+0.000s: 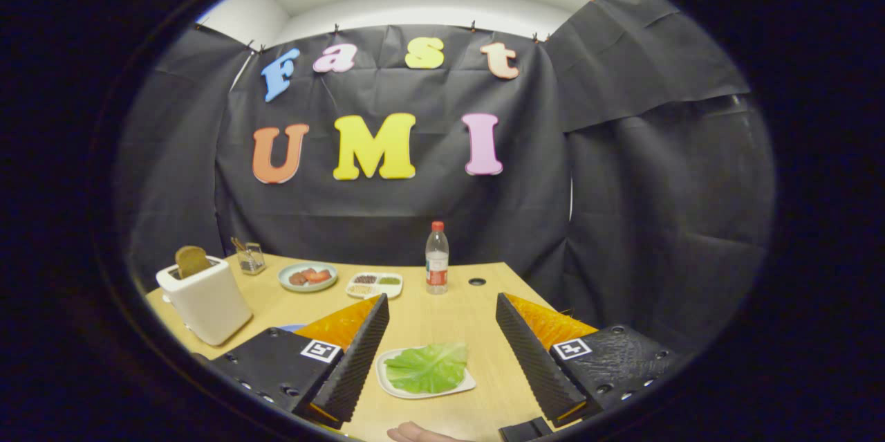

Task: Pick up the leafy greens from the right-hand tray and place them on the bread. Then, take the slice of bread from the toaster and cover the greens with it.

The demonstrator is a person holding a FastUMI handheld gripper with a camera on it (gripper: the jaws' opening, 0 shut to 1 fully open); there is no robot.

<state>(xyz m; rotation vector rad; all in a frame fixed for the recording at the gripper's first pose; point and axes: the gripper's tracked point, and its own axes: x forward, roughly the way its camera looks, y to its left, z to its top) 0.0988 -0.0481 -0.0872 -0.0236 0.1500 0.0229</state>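
Observation:
A green lettuce leaf [429, 367] lies on a small white tray [469, 384] on the wooden table, between my two fingers and below them. My gripper [442, 317] hangs open above the table, nothing held between its fingers. To the left stands a white toaster [205, 300] with a brown slice of bread [191, 261] sticking up out of its slot. A blue rim [293, 326] peeks out behind the left finger; what it holds is hidden.
Beyond the fingers stand a clear bottle with a red cap [436, 259], a plate with red food [308, 277], a divided dish of condiments [374, 284] and a small glass holder [251, 257]. A person's fingertip [413, 434] shows at the near table edge. Black cloth walls the booth.

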